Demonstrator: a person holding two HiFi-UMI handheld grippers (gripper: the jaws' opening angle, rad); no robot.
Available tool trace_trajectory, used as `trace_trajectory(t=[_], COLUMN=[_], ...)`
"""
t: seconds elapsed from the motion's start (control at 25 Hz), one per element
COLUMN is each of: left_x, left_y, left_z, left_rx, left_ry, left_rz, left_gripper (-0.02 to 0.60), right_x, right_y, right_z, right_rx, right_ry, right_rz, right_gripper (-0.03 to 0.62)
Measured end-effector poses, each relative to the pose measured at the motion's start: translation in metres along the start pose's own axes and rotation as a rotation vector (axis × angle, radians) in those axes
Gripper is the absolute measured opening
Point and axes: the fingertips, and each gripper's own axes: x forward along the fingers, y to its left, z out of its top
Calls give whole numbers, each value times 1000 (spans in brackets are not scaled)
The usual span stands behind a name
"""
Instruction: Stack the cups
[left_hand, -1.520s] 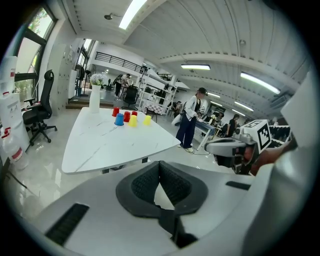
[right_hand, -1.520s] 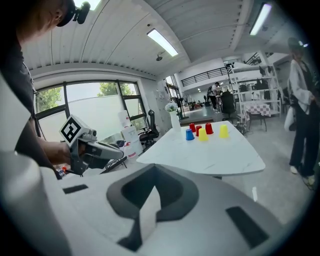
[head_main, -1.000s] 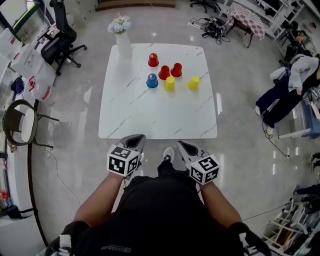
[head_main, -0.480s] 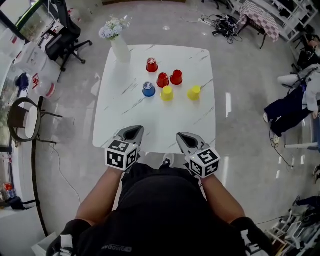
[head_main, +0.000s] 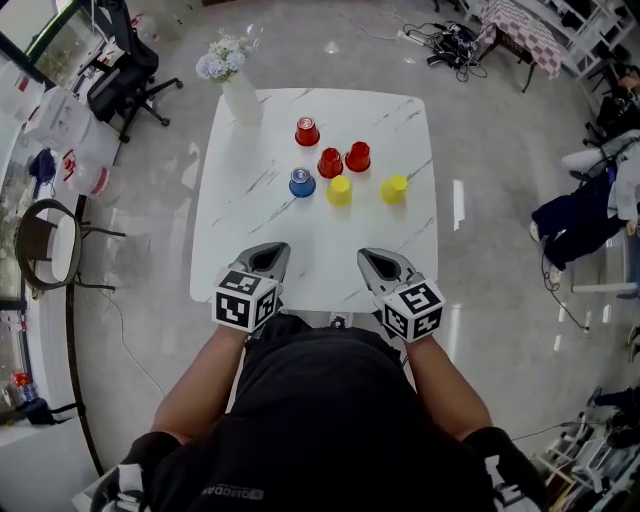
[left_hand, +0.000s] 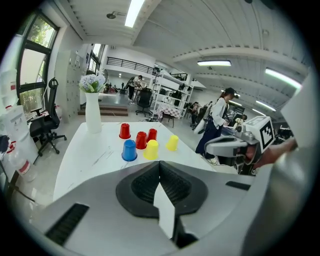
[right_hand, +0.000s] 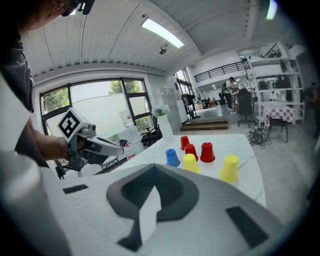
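Note:
Six upturned cups stand apart on the far half of the white marble table (head_main: 250, 250). Three are red (head_main: 307, 131) (head_main: 330, 162) (head_main: 357, 156), one is blue (head_main: 302, 182) and two are yellow (head_main: 339, 190) (head_main: 394, 189). My left gripper (head_main: 268, 252) and right gripper (head_main: 376, 258) hover side by side over the table's near edge, well short of the cups. Both are shut and hold nothing. The left gripper view shows the blue cup (left_hand: 129, 150) nearest, beside a yellow one (left_hand: 151, 149). In the right gripper view a yellow cup (right_hand: 229, 168) stands nearest on the right.
A white vase (head_main: 240, 97) with pale flowers stands at the table's far left corner. An office chair (head_main: 120, 80) and a round-backed chair (head_main: 45, 245) stand to the left. A seated person (head_main: 590, 195) is off to the right.
Both grippers have moved forward from in front of the table to over its near edge. The cups have not moved.

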Motion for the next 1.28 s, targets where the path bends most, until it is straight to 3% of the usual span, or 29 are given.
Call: trace_trajectory(t=[0.56,1.08,1.28], left_x=[6,-15,-31], left_y=[54,109,129], left_z=[0,-15,-22], left_rx=[48,2,-45], left_ry=[60,61,45], left_rz=[-84,-40,3], left_gripper=[5,3,5], right_x=[52,157,207], right_y=[4,-16,-35], right_z=[23,42,34], right_rx=[4,-106,-92], right_ry=[17,111,194], right_rz=[-116,-184,-215], right_gripper=[2,3,88])
